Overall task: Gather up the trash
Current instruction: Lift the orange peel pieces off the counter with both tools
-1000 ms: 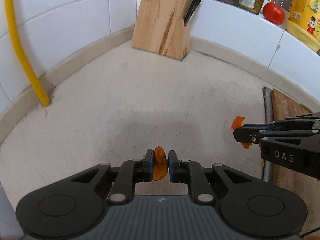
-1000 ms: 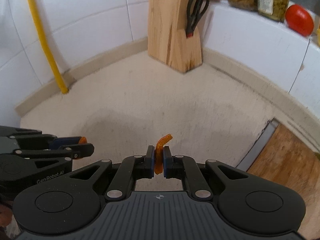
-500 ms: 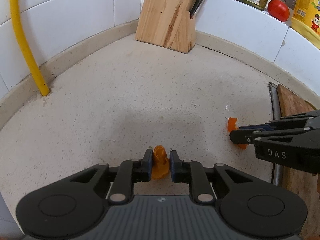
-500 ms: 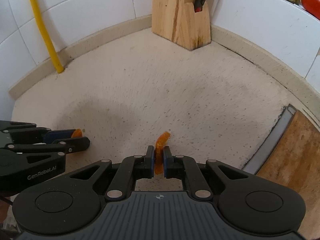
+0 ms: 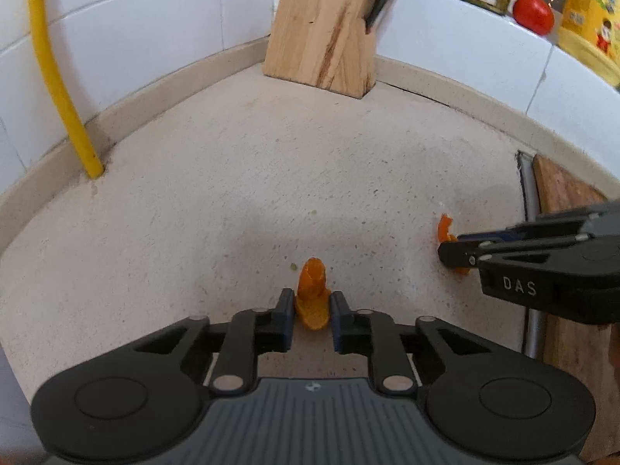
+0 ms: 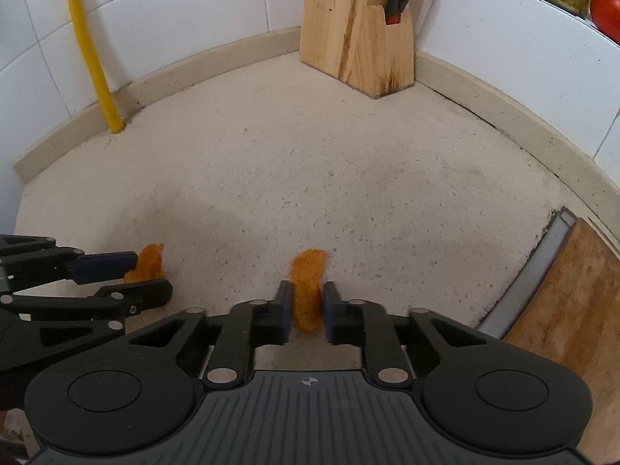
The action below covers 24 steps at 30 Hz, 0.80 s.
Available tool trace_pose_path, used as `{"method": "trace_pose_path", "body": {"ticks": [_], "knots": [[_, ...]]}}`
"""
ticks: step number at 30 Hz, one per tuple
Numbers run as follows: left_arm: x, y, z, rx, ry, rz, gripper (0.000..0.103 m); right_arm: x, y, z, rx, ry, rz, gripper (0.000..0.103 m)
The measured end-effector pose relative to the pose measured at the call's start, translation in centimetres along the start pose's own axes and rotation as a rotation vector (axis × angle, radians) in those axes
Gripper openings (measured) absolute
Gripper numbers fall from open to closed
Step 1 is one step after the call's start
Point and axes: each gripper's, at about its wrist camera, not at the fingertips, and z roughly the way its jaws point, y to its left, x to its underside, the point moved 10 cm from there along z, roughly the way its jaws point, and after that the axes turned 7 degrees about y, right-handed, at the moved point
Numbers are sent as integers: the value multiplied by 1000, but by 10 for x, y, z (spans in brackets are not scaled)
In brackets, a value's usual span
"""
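Observation:
Two orange peel scraps are the trash. My left gripper (image 5: 311, 312) has its jaws slightly parted around one orange peel piece (image 5: 312, 297), which touches both pads just above the speckled counter. It also shows at the left of the right wrist view (image 6: 147, 261). My right gripper (image 6: 306, 310) has its jaws slightly parted around the second orange peel piece (image 6: 307, 290), which seems to rest on the counter. That piece shows at the right in the left wrist view (image 5: 443, 228), ahead of the right gripper's fingertips.
A wooden knife block (image 5: 325, 27) with scissors stands in the tiled corner. A yellow pipe (image 5: 58, 89) runs down the left wall. A wooden cutting board (image 6: 565, 290) with a metal edge lies at the right. Jars, a tomato (image 5: 533, 13) and a yellow bottle sit on the ledge.
Both grippers have widened their jaws a little and moved lower toward the counter. The peel pieces sit looser between the pads than before.

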Motion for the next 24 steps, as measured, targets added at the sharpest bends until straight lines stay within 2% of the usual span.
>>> {"method": "trace_pose_path", "body": {"ticks": [2, 13, 24], "knots": [[2, 4, -3, 7, 11, -15, 11, 0, 1, -2, 3, 1, 7, 14], [-3, 13, -32, -14, -49, 5, 11, -4, 16, -32, 8, -51, 20, 13], [-1, 51, -55, -59, -89, -53, 11, -14, 49, -40, -14, -71, -25, 13]]}}
